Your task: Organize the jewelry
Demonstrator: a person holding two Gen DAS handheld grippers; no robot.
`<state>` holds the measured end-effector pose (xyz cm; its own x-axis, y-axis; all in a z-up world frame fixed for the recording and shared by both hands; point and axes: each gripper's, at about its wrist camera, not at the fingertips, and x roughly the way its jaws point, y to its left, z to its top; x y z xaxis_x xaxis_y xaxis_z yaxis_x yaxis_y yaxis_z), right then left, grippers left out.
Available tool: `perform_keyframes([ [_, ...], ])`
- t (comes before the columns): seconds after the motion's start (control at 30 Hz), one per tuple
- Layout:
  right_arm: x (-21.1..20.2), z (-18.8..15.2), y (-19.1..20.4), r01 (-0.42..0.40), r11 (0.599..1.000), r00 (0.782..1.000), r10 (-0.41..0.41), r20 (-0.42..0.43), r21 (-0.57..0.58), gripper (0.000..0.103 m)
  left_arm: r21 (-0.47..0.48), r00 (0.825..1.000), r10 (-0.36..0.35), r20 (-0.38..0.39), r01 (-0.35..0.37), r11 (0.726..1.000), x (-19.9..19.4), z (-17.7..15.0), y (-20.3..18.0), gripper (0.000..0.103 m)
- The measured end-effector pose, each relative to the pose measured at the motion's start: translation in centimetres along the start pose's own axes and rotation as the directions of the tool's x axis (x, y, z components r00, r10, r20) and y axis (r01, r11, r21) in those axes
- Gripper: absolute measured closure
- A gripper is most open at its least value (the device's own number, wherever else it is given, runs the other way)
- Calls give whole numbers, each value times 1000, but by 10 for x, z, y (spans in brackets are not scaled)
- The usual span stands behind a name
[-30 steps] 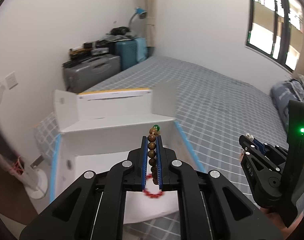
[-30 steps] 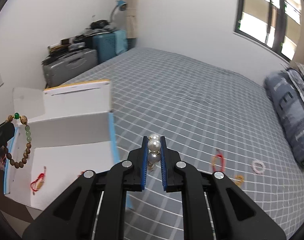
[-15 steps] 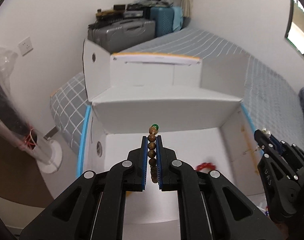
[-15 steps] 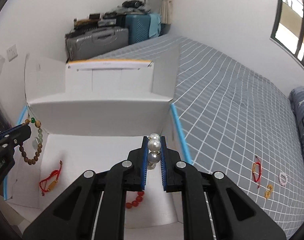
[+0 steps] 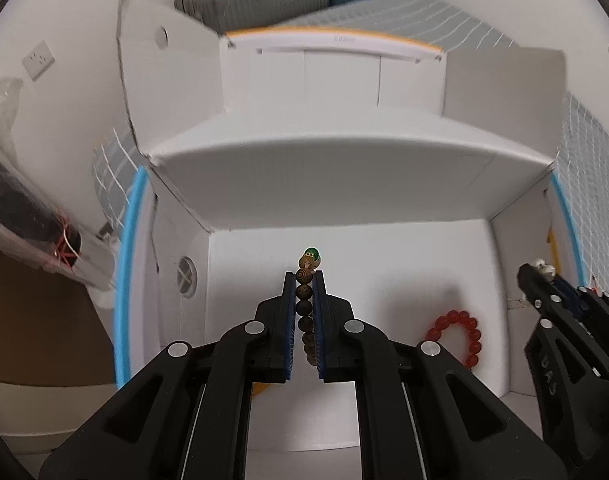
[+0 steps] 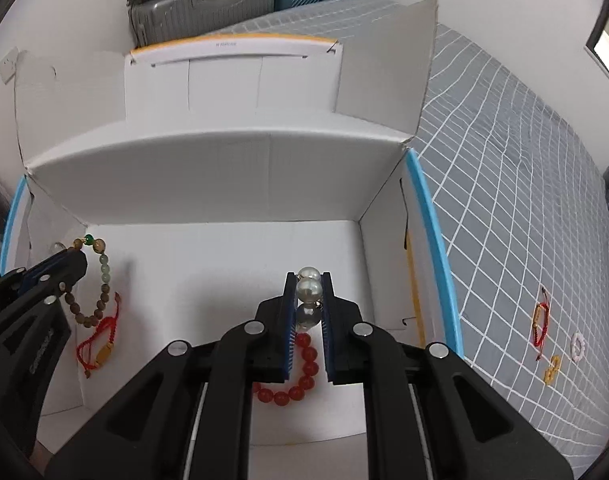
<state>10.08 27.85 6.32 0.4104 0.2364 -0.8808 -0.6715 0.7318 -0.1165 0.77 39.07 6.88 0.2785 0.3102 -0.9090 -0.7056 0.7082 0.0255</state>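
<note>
left hand-held gripper [image 5: 304,280] clamps wooden bead bracelet [image 5: 305,304]; right hand-held gripper [image 6: 308,280] pearls [image 6: 309,290].

Both tongs point steeply downward and side by side, the left tongs [image 5: 304,280] closed with their blue-padded fingers [image 5: 290,320] nearly parallel on a bead bracelet [image 5: 306,316], and the right tongs [image 6: 308,280] likewise clamped on a pearl strand [image 6: 309,292].

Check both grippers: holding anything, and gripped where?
Left gripper is shut on the wooden bead bracelet, pinching one side of the loop. Right gripper is shut on the pearl strand, pads on the pearls near its upper end.
</note>
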Motion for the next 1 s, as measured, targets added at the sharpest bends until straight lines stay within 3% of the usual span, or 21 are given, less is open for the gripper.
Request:
perform_keyframes([
  [0.3,19,-10,7,3,1000,998,-5,-59,-30,93,-4,998,17,-53,-18,1000,23,-3,9,95],
  [0.8,24,-13,11,11,999,998,-13,-69,-38,92,-15,997,21,-74,-22,1000,30,-4,12,93],
  [0.9,16,-12,12,14,999,999,-15,-45,-40,77,-14,998,11,-61,-12,1000,20,-3,12,89],
  [0.97,10,-12,13,21,999,999,-22,-23,-43,61,-19,999,11,-46,-12,1000,12,-2,12,72],
  [1.0,8,-12,13,25,999,1000,-25,-15,-44,58,-22,999,13,-37,-14,1000,8,-2,13,68],
])
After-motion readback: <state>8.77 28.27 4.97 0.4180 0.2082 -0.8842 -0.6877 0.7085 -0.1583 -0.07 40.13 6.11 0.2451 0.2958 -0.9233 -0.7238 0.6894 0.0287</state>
